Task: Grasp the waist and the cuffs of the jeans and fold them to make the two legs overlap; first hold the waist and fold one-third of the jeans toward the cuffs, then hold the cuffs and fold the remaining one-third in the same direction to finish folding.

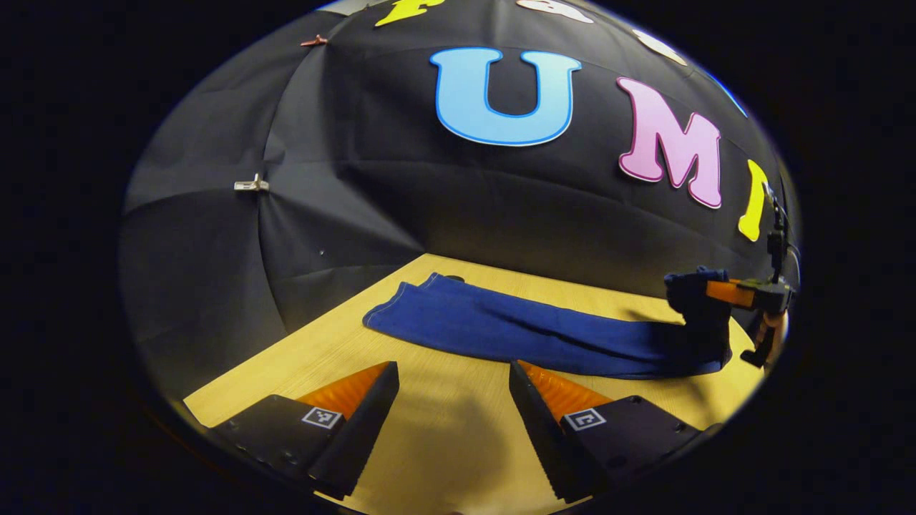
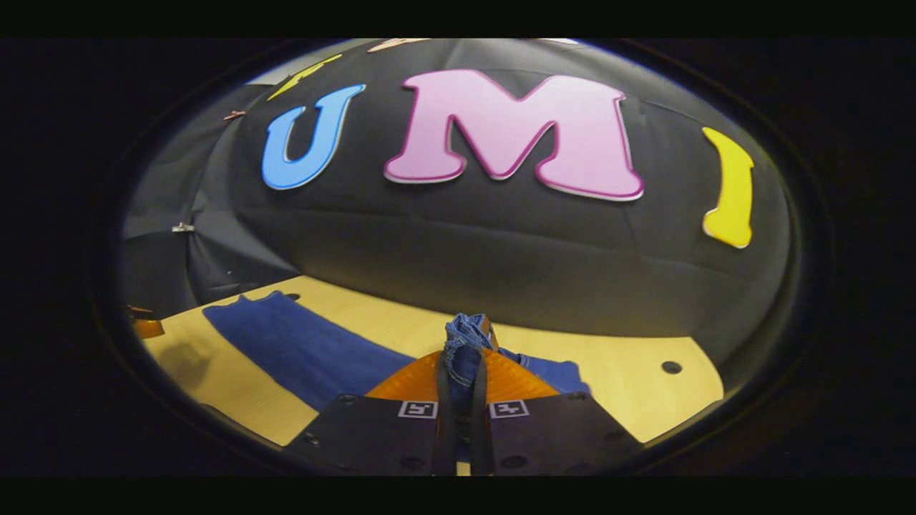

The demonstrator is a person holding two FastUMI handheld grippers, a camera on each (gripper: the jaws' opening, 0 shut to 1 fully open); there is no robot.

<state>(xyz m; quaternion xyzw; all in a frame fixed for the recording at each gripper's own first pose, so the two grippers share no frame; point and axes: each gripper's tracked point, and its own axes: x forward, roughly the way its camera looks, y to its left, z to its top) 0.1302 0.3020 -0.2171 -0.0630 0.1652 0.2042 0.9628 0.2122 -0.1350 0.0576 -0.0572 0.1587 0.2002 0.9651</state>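
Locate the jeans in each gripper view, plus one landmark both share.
Left gripper view: jeans lie across the table mid-frame, beyond the open left gripper; their right end is lifted in the right gripper.
Right gripper view: a bunch of jeans is pinched in the right gripper at bottom centre; the rest stretches left across the table.
Shared landmark: the table hole at the far-left end of the jeans.

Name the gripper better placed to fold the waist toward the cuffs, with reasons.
Right. The right gripper already has its jaws shut on a bunched end of the jeans, lifted off the wooden table. The left gripper hovers open over bare wood, holding nothing.
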